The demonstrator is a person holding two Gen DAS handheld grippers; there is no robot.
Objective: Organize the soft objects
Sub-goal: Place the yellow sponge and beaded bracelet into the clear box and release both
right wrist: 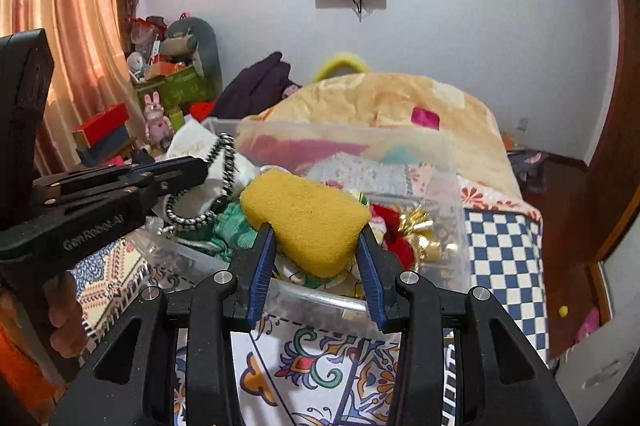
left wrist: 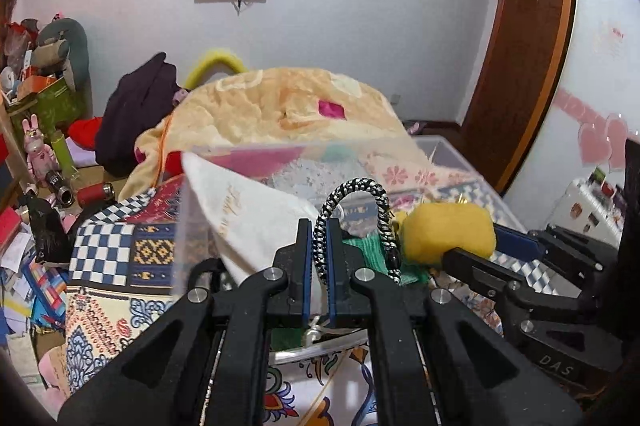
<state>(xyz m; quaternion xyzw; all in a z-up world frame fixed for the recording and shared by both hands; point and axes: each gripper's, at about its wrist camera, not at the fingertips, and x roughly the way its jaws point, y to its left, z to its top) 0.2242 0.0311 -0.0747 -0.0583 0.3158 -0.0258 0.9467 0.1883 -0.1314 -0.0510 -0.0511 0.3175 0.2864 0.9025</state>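
A black-and-white braided cord (left wrist: 354,186) loops up from my left gripper (left wrist: 319,226), which is shut on it just above a clear plastic bin (left wrist: 192,210). In the right wrist view the same left gripper (right wrist: 202,164) comes in from the left, the cord (right wrist: 229,166) dangling over the bin (right wrist: 340,130). My right gripper (right wrist: 316,232) is shut on a yellow sponge (right wrist: 308,222) and holds it over the bin's near side. The sponge (left wrist: 448,230) also shows at the right in the left wrist view. Inside the bin lie a white cloth (left wrist: 256,214), a green cloth (right wrist: 228,226) and red and gold items (right wrist: 420,238).
The bin stands on a bed with a patterned cover (right wrist: 504,258). A folded peach blanket (right wrist: 380,98) lies behind it, with a dark garment (left wrist: 140,106) further back. Toys and boxes (left wrist: 44,98) crowd the left side. A wooden door frame (left wrist: 528,46) is on the right. A person's hand (right wrist: 64,322) grips the left tool.
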